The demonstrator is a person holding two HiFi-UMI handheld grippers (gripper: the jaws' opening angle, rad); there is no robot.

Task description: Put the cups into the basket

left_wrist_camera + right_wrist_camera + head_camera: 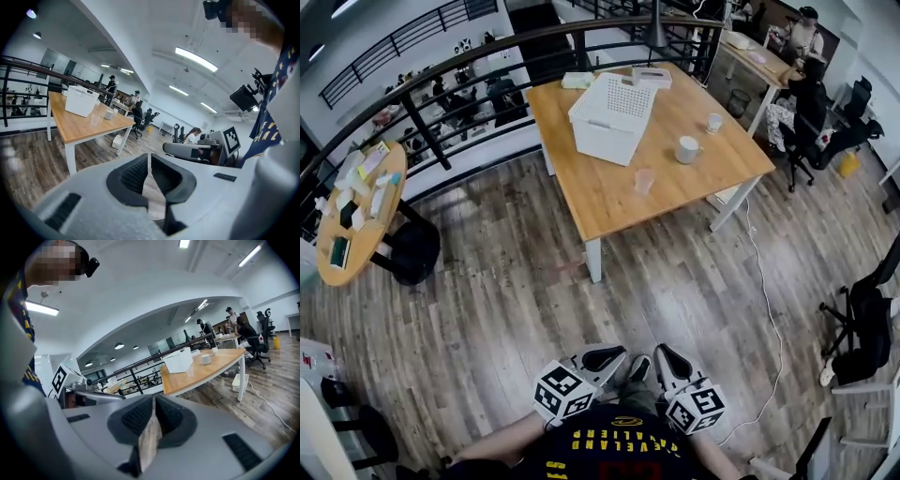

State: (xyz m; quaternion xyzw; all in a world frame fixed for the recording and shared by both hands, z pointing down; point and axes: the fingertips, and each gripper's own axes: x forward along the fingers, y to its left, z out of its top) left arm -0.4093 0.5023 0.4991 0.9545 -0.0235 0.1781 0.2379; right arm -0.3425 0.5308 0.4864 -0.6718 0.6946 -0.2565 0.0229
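Wooden table (609,202), upper centre of the head view, carries three cups: clear cup (643,182) near the front edge, white mug (687,149) and small cup (714,122) further right. The white basket (612,117) stands just left of them. Left gripper (617,354) and right gripper (662,355), bottom centre, are well apart from the table, with jaws closed and empty.

Yellow lettering runs across the person's dark shirt (623,441). It is seen upside down, small and partly cut off, so it cannot be read with certainty. Nothing else is legible in any view.
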